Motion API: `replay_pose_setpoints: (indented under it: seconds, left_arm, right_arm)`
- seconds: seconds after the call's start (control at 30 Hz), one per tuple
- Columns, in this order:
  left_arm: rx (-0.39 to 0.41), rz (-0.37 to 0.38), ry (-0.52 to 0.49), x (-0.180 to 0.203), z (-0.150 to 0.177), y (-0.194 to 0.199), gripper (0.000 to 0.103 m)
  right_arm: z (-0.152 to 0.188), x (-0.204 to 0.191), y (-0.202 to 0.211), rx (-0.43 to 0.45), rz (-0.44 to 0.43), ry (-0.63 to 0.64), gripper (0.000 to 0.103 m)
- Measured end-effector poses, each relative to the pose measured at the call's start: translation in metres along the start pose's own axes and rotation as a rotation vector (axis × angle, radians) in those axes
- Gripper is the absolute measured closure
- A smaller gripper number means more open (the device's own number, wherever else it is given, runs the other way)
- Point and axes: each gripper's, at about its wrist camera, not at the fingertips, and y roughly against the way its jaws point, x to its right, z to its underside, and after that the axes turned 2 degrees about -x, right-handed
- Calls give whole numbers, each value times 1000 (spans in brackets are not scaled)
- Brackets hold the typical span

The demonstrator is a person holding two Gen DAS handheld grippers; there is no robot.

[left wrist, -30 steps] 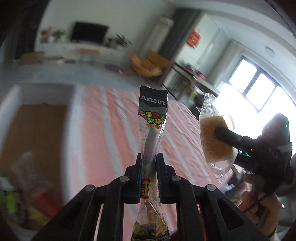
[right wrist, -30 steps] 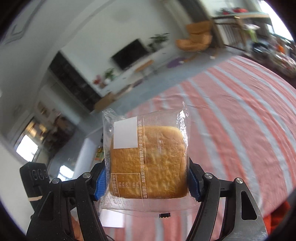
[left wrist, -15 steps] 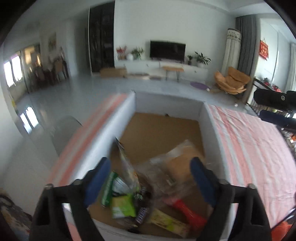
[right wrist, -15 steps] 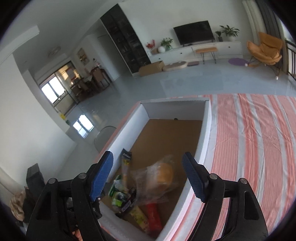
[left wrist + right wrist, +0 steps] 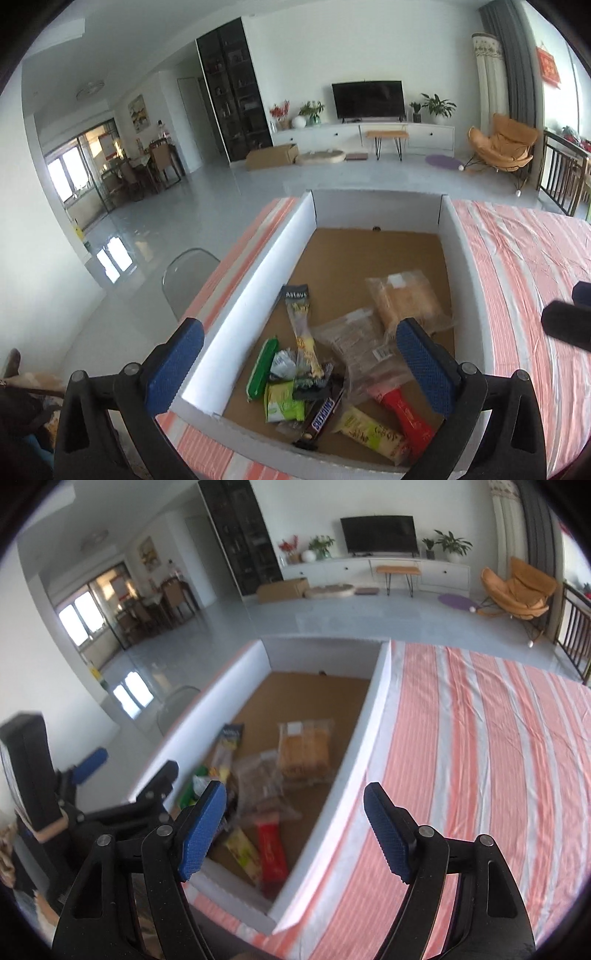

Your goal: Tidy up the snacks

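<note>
White box (image 5: pixel 255 291) on striped desk (image 5: pixel 480 738): left view alone resolves the chocolate bar (image 5: pixel 322 416) at 6 o'clock; right view alone shows the left gripper (image 5: pixel 125 768). Bread packet (image 5: pixel 406 301) and candy stick (image 5: pixel 300 325) lie inside. Left gripper jaws just opened wide, empty; right gripper (image 5: pixel 295 830) wide, empty.

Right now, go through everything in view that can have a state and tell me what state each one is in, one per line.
left gripper: open, nothing between its jaws, which have just been opening
right gripper: open, empty
box: topless, partly filled, far half bare
bread packet: lying flat in the box, sealed
Astavt candy pack: lying flat in the box
Snickers bar: wrapped, lying among the pile
television: screen dark
</note>
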Motion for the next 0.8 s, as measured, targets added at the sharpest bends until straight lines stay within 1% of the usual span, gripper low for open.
replay_pose_setpoints:
  seconds: [0.1,0.17,0.47,0.8]
  left_arm:
    - [-41,-2,10,-8,1,-5,0]
    - [-52,0,14,-11,1,-5,0]
    - [-74,35,14,-18,6,-2,0]
    - [-76,25,13,-20,10,-2,0]
  right_arm:
    - [3,-8,0,-2,28,34,23]
    - [4,-13,1,1,48,55,23]
    - [12,-35,-3,-10,98,122,23]
    - [13,-42,1,-3,124,124,23]
